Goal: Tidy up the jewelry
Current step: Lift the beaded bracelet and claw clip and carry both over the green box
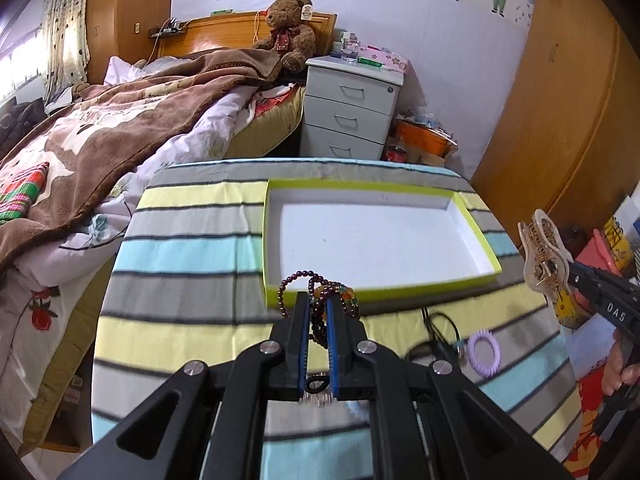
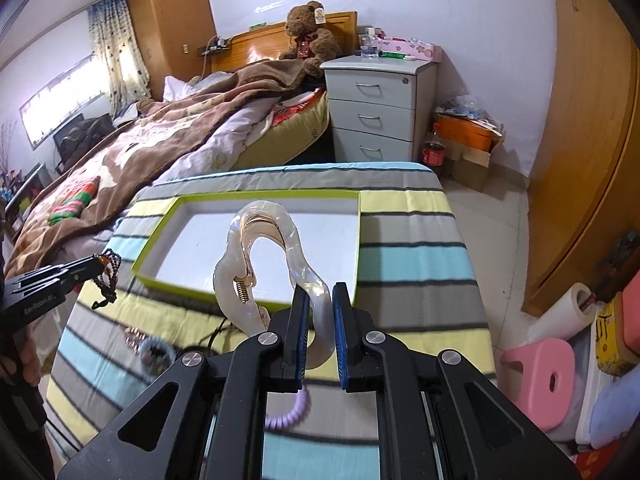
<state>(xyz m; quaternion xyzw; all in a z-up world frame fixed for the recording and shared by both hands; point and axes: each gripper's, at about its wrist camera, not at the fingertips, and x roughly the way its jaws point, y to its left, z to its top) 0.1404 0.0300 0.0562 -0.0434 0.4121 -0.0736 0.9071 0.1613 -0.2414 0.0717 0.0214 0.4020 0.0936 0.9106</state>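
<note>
Bed (image 1: 80,136): far left, brown blanket over pale floral bedding; teddy bear (image 1: 286,32) seated at the headboard

Tabletop (image 1: 180,240): covered in a cloth striped yellow, grey and pale blue; stands just beside the bed

Left gripper (image 1: 318,316): fingers closed on a dark beaded bracelet (image 1: 296,284), which loops up past the fingertips with amber and green beads among the maroon; held above the cloth, at the near edge of the box. In the right wrist view the same gripper (image 2: 90,266) enters from the left with the beads hanging off its tip

Box (image 1: 476,232): shallow, rectangular, lime-green rim, white inside; lies flat on the tabletop toward its far side; nothing visible in it

Black cord (image 1: 436,332): on the cloth, near side of the box, blurred

Purple spiral hair tie (image 1: 484,354): on the cloth just right of the cord

Right gripper (image 2: 320,316): fingers closed on one arm of a large pearly translucent hair claw clip (image 2: 276,240) with a gold spring; the clip stands up in front of the box, clear of the cloth. Seen from the left wrist at far right (image 1: 560,276), a hand (image 1: 622,364) on its handle

Grey three-drawer cabinet (image 2: 378,108): behind the tabletop, by the wall

Pink stool (image 2: 548,376): on the floor, far right
</note>
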